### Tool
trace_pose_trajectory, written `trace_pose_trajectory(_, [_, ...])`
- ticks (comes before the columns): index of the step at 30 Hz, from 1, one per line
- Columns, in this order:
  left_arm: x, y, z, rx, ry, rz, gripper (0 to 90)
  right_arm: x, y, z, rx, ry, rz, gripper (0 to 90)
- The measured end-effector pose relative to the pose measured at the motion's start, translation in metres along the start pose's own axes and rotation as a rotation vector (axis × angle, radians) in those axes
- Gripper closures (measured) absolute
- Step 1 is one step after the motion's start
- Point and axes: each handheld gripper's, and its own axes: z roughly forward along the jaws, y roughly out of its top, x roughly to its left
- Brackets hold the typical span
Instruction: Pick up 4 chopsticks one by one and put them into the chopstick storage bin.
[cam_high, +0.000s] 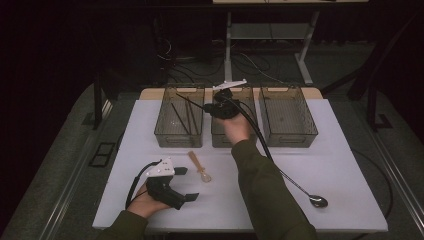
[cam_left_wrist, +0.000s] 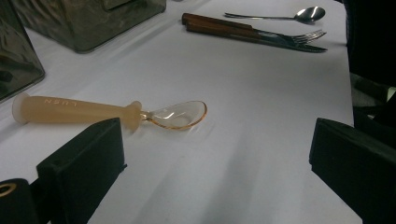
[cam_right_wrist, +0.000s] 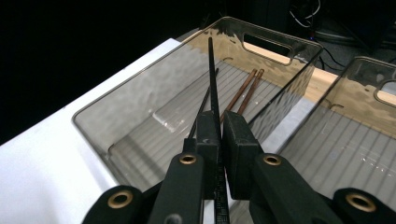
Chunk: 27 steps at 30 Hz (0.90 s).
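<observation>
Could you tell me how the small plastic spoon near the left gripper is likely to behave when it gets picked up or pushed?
The plastic spoon looks light, so a push would probably slide it across the smooth white table. Its thick round handle may let it roll, though the clear bowl might check that. The thin neck joining bowl and handle seems the weakest part; the open left gripper should probably close on the handle.

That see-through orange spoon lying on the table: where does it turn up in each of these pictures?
High view: the orange spoon lies mid-table, in front of the bins, between the two hands.
Left gripper view: it lies at left, just beyond the near jaw, bowl pointing right.
Right gripper view: this camera looks along a black chopstick into the left bin instead.
Shared landmark: the white table.
</observation>
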Motion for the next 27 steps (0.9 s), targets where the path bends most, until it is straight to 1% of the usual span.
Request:
trace_pose_trajectory(3, [0.0, 0.0, -0.001, -0.012, -0.005, -0.012, 2.3, 0.001, 0.005, 0.013, 0.004, -0.009, 0.014, 85.0])
trace_pose_trajectory(4, [0.0, 0.0, -0.001, -0.011, -0.003, -0.009, 2.3, 0.002, 0.007, 0.018, 0.006, -0.014, 0.014, 85.0])
trace_pose_trajectory(7, [0.0, 0.0, -0.002, -0.011, -0.005, -0.009, 2.3, 0.007, 0.011, 0.03, 0.022, -0.029, 0.002, 85.0])
trace_pose_trajectory(12, [0.0, 0.001, -0.003, -0.011, -0.006, -0.004, 2.3, 0.012, 0.014, 0.048, 0.045, -0.042, -0.004, 85.0])
trace_pose_trajectory(18, [0.001, 0.001, -0.003, -0.018, -0.007, 0.001, 2.3, 0.018, 0.017, 0.064, 0.074, -0.06, -0.015, 85.0])
trace_pose_trajectory(22, [0.0, 0.001, -0.002, -0.013, -0.005, -0.005, 2.3, 0.021, 0.016, 0.071, 0.081, -0.07, -0.013, 85.0])
trace_pose_trajectory(27, [-0.001, 0.001, -0.002, -0.013, -0.005, 0.001, 2.3, 0.027, 0.014, 0.079, 0.105, -0.075, -0.026, 84.1])
